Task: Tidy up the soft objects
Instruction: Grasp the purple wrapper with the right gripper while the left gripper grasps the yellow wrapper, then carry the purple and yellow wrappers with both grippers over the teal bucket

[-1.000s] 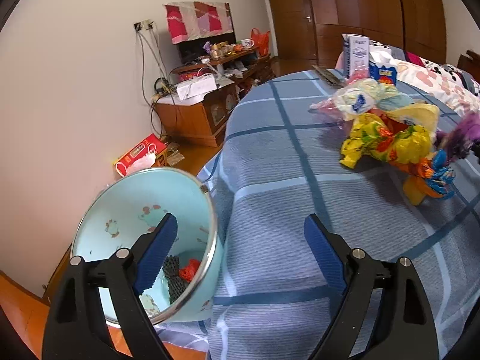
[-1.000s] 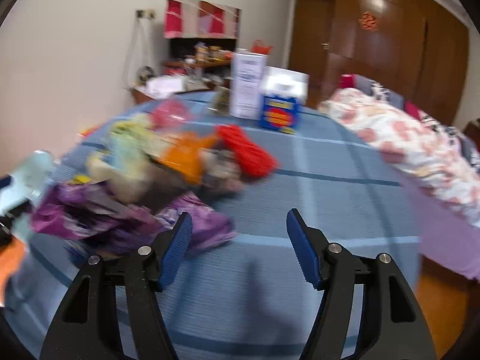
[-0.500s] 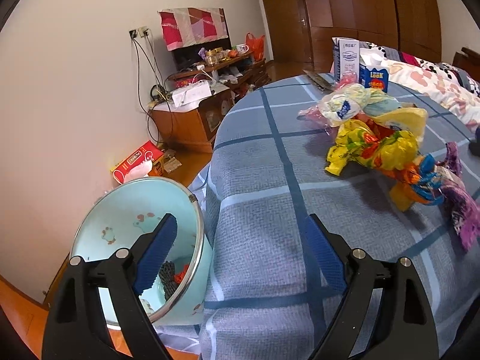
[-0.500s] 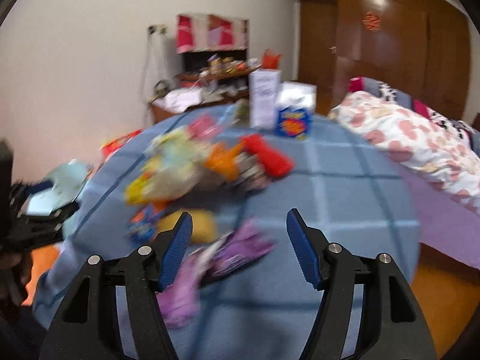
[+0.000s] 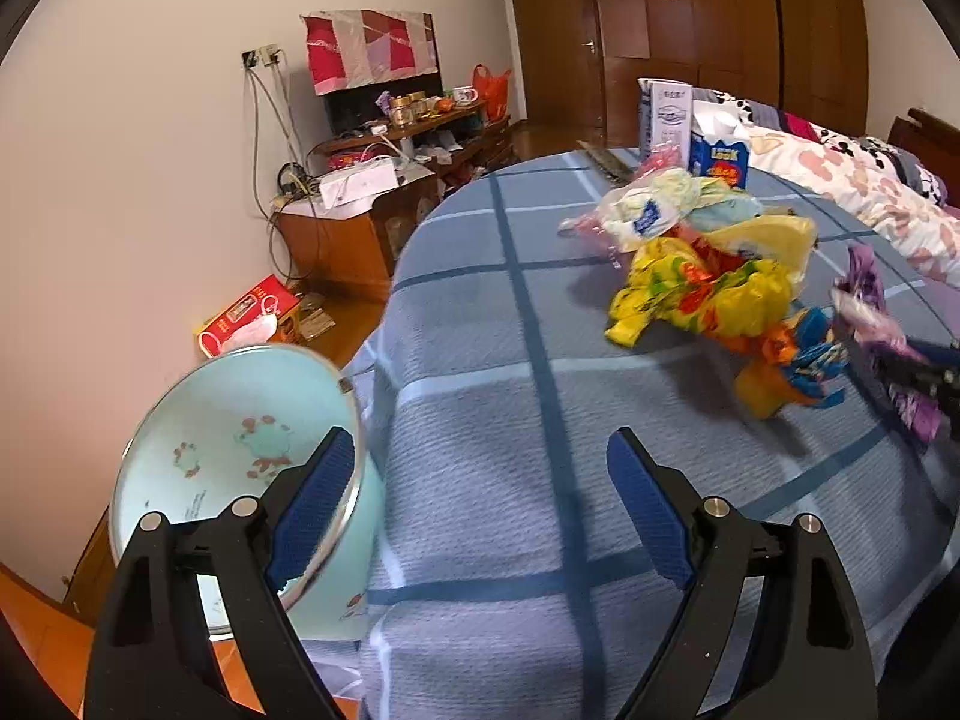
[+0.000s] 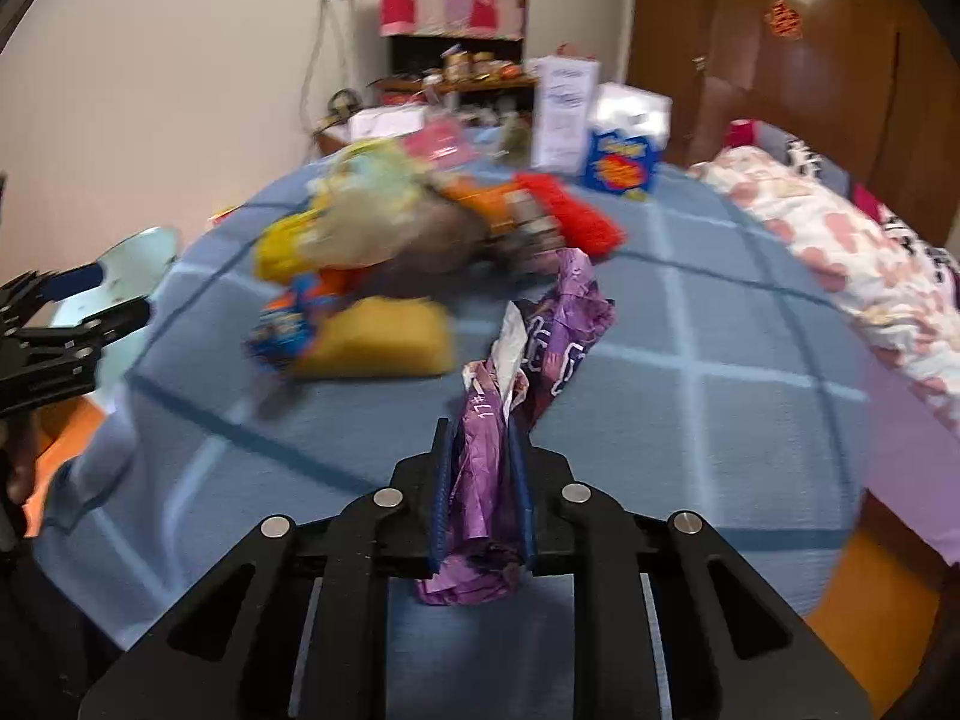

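Observation:
My right gripper (image 6: 480, 462) is shut on a crumpled purple bag (image 6: 534, 348), held above the blue checked bedcover (image 6: 720, 420); the same purple bag (image 5: 870, 300) shows at the right edge of the left wrist view. A pile of soft bags lies mid-bed: a yellow floral one (image 5: 702, 294), an orange-blue one (image 5: 792, 360) and pale ones (image 5: 660, 210). My left gripper (image 5: 474, 504) stands open over the bed's near corner, its left finger in front of a light blue bucket (image 5: 240, 456) beside the bed.
A white carton (image 5: 666, 114) and a blue box (image 5: 720, 159) stand at the far side of the bed. A floral quilt (image 5: 870, 192) lies right. A wooden cabinet (image 5: 354, 228) and a red box (image 5: 246, 318) sit by the wall.
My right gripper has shut on the purple bag and lifted it off the cover. The left gripper has stayed open by the bucket, shifting only slightly.

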The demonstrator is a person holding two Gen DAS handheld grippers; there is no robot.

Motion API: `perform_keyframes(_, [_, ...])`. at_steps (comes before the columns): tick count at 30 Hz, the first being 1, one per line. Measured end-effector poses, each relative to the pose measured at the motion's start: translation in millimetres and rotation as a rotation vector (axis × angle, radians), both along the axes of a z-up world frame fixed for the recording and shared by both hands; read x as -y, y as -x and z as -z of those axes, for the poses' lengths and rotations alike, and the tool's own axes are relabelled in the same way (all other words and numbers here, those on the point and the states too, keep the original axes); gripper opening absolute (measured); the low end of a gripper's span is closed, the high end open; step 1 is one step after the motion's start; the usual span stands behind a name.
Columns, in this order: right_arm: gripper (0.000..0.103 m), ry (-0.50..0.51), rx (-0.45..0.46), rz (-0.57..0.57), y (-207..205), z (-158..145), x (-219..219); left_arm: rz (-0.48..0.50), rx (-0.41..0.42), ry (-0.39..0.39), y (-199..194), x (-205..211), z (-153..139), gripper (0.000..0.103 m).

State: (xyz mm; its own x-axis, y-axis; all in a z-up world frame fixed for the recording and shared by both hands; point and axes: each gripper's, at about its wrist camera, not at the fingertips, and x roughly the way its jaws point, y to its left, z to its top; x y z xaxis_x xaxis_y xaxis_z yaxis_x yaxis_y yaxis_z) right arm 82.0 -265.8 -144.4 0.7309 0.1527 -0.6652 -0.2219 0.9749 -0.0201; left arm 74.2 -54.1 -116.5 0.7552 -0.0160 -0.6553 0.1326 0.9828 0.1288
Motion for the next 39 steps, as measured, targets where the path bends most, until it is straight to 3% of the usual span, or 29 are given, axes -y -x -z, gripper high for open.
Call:
perform_keyframes(7, [0.018, -0.004, 0.059, 0.083, -8.0, -3.1, 43.9, 0.075, 0.029, 0.027, -5.6, 44.1, -13.2, 0.084])
perform_keyframes(17, [0.018, -0.040, 0.100, 0.098, -8.2, -1.9, 63.6, 0.141, 0.040, 0.031, -26.0, 102.5, -17.5, 0.084])
perform_keyframes(19, [0.018, -0.044, 0.109, 0.082, -6.0, -2.4, 59.7, 0.159, 0.018, 0.039, -33.0, 107.7, -14.6, 0.066])
perform_keyframes(20, [0.018, -0.049, 0.117, 0.068, -4.4, -3.1, 56.8, 0.172, 0.002, 0.046, -36.2, 107.6, -12.8, 0.058])
perform_keyframes(22, [0.018, -0.049, 0.130, 0.050, -2.0, -5.6, 50.6, 0.201, -0.033, 0.069, -41.0, 105.8, -8.8, 0.031])
perform_keyframes(28, [0.018, -0.053, 0.155, 0.016, 1.8, -13.4, 37.6, 0.216, -0.011, 0.082, -27.8, 82.8, -15.1, 0.029])
perform_keyframes(39, [0.018, -0.051, 0.217, -0.055, -1.0, -39.4, -2.8, 0.116, 0.092, 0.071, -1.9, 13.3, -45.5, 0.029])
